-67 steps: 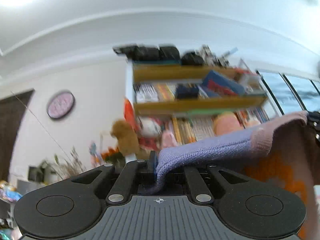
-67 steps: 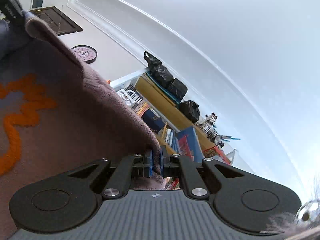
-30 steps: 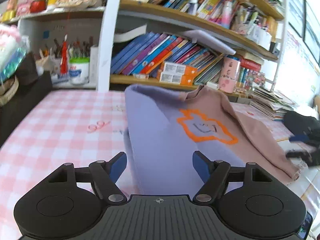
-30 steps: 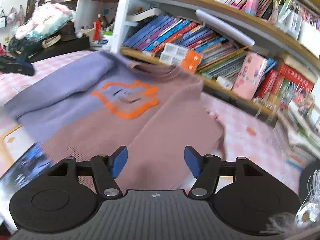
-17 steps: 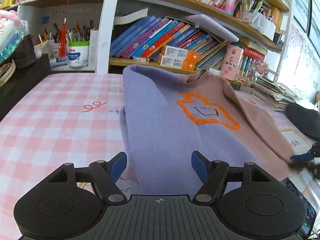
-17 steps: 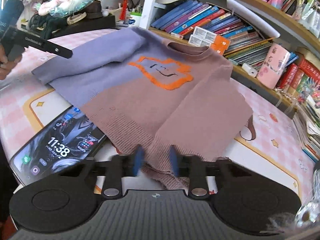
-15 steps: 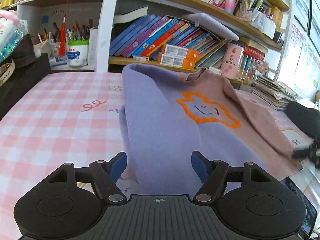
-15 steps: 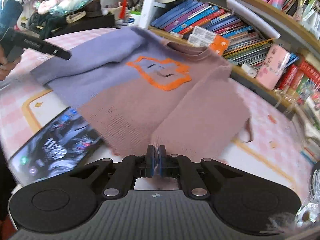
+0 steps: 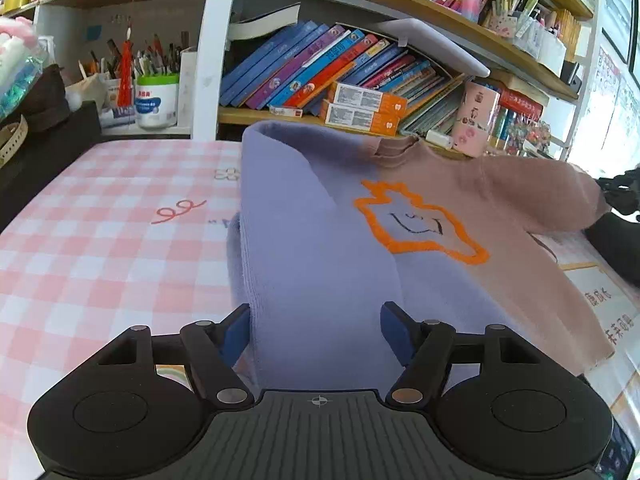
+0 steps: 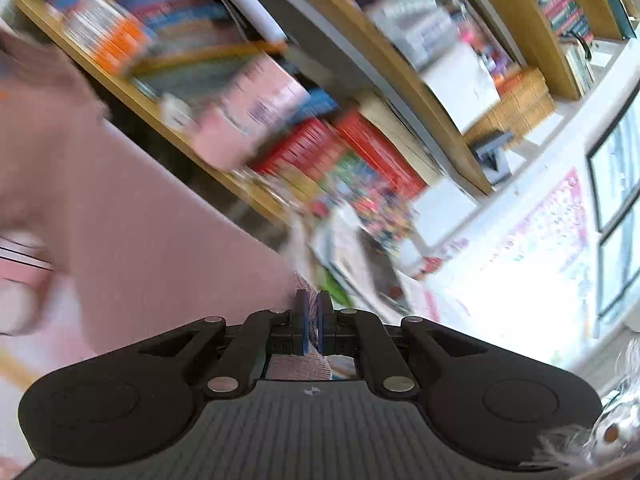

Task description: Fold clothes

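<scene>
A sweater (image 9: 420,220), purple on its left half and pink on its right with an orange-outlined face, lies on the pink checked table (image 9: 100,240). My left gripper (image 9: 316,332) hovers low over the purple sleeve (image 9: 288,240). The sleeve runs between its blue pads (image 9: 236,330) and the jaws are closing; I see no pinch. My right gripper (image 10: 312,320) is shut on an edge of the pink fabric (image 10: 140,240). Its view is blurred. In the left wrist view the pink sleeve (image 9: 560,196) is held up off the table, and the right gripper (image 9: 620,196) is at its end.
A bookshelf (image 9: 320,72) packed with books runs along the table's far edge, with a cup of pens (image 9: 156,100) at its left. A dark bag (image 9: 40,140) stands at the left. A phone (image 9: 618,456) lies near the sweater's hem, bottom right.
My right gripper closed on the sweater's pink edge and swung fast to the right, stretching the pink sleeve out and up. The left gripper barely moved.
</scene>
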{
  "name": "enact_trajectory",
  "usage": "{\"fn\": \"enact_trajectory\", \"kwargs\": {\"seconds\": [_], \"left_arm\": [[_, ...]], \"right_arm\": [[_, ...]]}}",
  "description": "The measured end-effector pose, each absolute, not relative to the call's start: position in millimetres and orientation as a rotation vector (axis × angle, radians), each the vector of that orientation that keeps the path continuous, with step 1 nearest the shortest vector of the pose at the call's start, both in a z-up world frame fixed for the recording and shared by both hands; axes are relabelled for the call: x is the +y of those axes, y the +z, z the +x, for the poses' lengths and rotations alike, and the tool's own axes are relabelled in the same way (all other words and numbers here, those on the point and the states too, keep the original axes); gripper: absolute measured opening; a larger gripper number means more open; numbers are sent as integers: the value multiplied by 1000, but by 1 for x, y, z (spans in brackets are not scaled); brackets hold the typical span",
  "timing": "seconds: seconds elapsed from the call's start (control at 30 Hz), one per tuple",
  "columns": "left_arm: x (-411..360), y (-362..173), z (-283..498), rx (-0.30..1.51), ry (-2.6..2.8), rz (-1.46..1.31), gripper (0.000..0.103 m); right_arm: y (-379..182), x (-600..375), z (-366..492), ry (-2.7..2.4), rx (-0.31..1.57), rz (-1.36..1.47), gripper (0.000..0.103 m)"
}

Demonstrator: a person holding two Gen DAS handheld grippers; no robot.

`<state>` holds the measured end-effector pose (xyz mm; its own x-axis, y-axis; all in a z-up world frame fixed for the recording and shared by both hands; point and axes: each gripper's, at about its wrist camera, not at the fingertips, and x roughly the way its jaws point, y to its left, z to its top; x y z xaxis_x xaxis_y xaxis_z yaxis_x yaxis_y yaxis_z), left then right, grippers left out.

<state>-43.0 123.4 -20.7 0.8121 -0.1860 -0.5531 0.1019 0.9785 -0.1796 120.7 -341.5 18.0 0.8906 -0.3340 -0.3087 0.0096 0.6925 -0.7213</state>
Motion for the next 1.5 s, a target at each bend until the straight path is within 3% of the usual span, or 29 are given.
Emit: {"fn": "enact_trajectory", "kwargs": {"seconds": [0.33, 0.4, 0.47, 0.53, 0.57, 0.63, 0.7, 0.8, 0.93, 1.0, 1.07, 1.2, 1.5], "left_arm": [[121, -15, -25, 629, -124, -123, 64], [123, -17, -20, 642, -146, -163, 47], [126, -21, -14, 653, -152, -193, 16], [132, -24, -9, 665, -155, -226, 3], [136, -23, -7, 667, -168, -246, 2], [149, -14, -5, 639, -198, -280, 2], [168, 6, -4, 572, -164, -269, 2], [203, 45, 15, 475, -10, -142, 2], [235, 67, 71, 492, 211, 80, 3], [242, 70, 99, 518, 326, 195, 14], [244, 60, 114, 543, 439, 262, 15], [232, 47, 76, 496, 300, 159, 17], [158, -12, -45, 624, -224, -89, 21]], "right_arm": [[-15, -385, 174, -370, 377, -839, 3], [-11, -388, 174, -361, 370, -783, 3], [-8, -390, 172, -342, 368, -723, 4], [-1, -389, 162, -285, 373, -641, 10], [2, -386, 154, -256, 367, -602, 12], [9, -380, 133, -178, 368, -519, 28], [15, -372, 108, -59, 386, -417, 32], [19, -349, 64, 135, 435, -314, 34], [13, -311, 24, 275, 478, -327, 34], [7, -293, 11, 325, 502, -329, 34], [0, -281, 6, 354, 533, -322, 37], [-10, -273, -6, 368, 600, -284, 37], [-21, -291, -26, 379, 698, -83, 37]]}}
